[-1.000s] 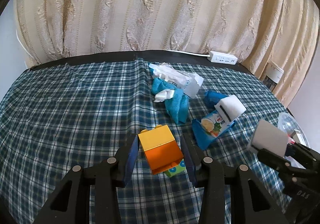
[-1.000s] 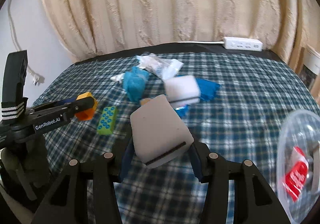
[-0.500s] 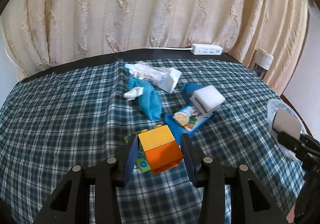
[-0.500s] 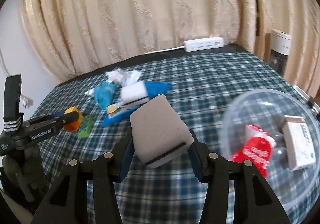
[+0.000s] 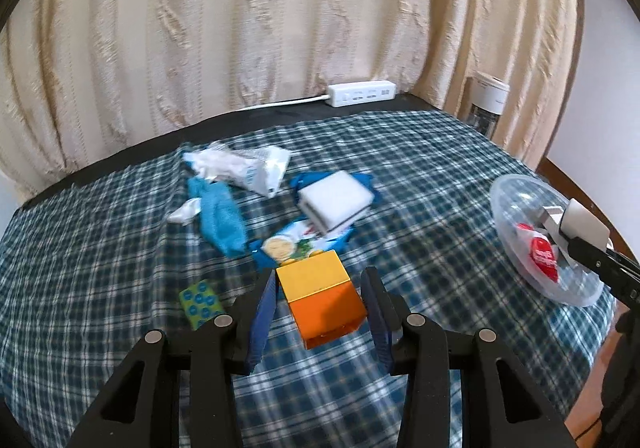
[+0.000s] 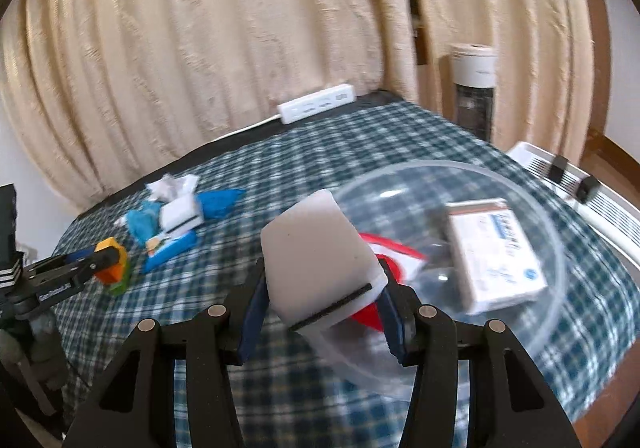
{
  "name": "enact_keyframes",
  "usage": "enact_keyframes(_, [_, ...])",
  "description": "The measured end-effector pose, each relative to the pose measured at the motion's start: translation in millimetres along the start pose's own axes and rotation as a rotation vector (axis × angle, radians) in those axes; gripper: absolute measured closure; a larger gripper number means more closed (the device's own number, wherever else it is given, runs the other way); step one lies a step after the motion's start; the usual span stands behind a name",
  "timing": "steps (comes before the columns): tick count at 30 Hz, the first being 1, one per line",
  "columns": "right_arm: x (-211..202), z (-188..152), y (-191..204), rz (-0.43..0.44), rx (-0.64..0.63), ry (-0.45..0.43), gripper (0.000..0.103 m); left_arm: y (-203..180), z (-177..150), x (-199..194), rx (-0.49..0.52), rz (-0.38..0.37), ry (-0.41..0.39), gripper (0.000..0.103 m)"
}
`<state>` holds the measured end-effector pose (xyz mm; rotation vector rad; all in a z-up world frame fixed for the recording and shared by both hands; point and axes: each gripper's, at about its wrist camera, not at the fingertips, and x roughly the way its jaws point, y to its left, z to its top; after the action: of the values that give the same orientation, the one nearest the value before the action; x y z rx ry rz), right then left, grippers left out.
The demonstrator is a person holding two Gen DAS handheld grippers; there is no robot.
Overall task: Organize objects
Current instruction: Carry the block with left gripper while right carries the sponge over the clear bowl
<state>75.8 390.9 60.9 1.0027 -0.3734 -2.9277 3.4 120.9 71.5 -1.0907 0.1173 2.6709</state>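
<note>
My left gripper [image 5: 320, 300] is shut on a yellow and orange toy block [image 5: 320, 296], held above the checked tablecloth [image 5: 100, 248]. My right gripper [image 6: 322, 284] is shut on a white sponge block [image 6: 320, 256], which hangs at the near left rim of a clear plastic bowl [image 6: 532, 332]. The bowl holds a white box [image 6: 496, 252] and a red packet [image 6: 392, 252]. In the left wrist view the bowl [image 5: 516, 248] sits at the table's right edge, with the right gripper and its sponge [image 5: 584, 222] over it.
On the cloth lie a second white sponge [image 5: 334, 200] on a blue cloth, a blue snack packet [image 5: 288, 248], a teal towel [image 5: 220, 216], a crumpled plastic pack [image 5: 244, 164] and a small green block [image 5: 200, 302]. A white power strip [image 5: 362, 93] lies by the curtain.
Both grippers have swung to the right with their loads. The bowl has come from the right edge of the right wrist view to just under and behind the sponge. The green block is uncovered.
</note>
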Motion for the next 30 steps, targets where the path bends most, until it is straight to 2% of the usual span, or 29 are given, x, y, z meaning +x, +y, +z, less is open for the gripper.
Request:
enact_keyframes(14, [-4.7,-12.4,-51.5,-0.057,0.081,0.023,0.049,-51.8,19.4,10.0,0.081,-0.084,0.02,0.058])
enact_keyframes(22, [-5.8,-14.6,-63.8,-0.053,0.108,0.021,0.042,-82.8,28.0,14.9,0.134,-0.139,0.027,0.058])
enact_keyframes(30, [-8.8,-15.2,-70.5,-0.047,0.116,0.002,0.042,-106.3,35.9,22.1,0.163,-0.213,0.04,0.058])
